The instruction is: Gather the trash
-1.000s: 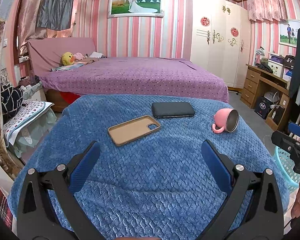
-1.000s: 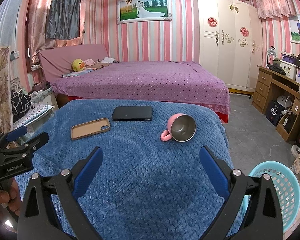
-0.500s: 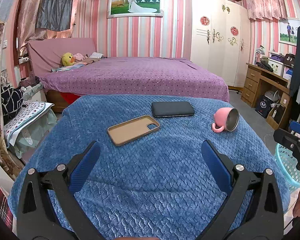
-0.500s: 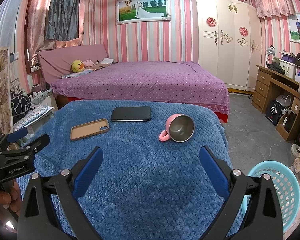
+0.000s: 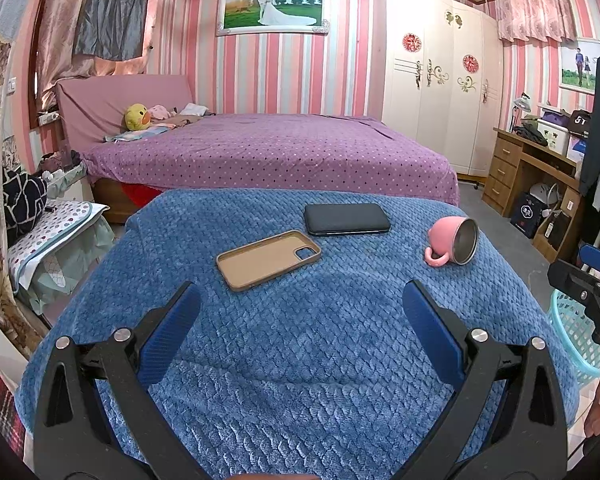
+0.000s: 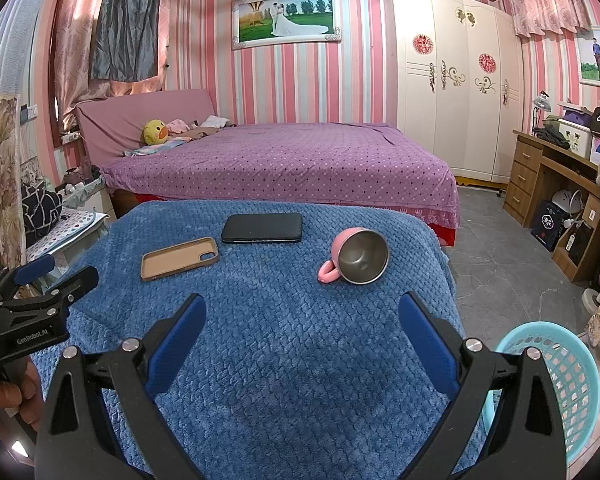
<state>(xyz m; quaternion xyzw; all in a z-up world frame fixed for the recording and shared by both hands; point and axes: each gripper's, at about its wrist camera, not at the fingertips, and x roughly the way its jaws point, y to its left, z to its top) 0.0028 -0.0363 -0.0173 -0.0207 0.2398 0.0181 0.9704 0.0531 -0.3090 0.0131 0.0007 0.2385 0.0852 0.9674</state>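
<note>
Basket (image 6: 572,364) beside blanket's (image 6: 284,344) right edge (both grippers agape, empty)

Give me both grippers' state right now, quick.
Left gripper: open, holding nothing, above the blue quilted blanket.
Right gripper: open, holding nothing.

Surface finishes ahead of the hand-held gripper.
Plush quilted blue blanket (image 5: 300,340); matt tan phone case (image 5: 268,259); glossy pink mug (image 6: 354,256), brushed-metal interior; plastic lattice basket (image 6: 572,364).
</note>
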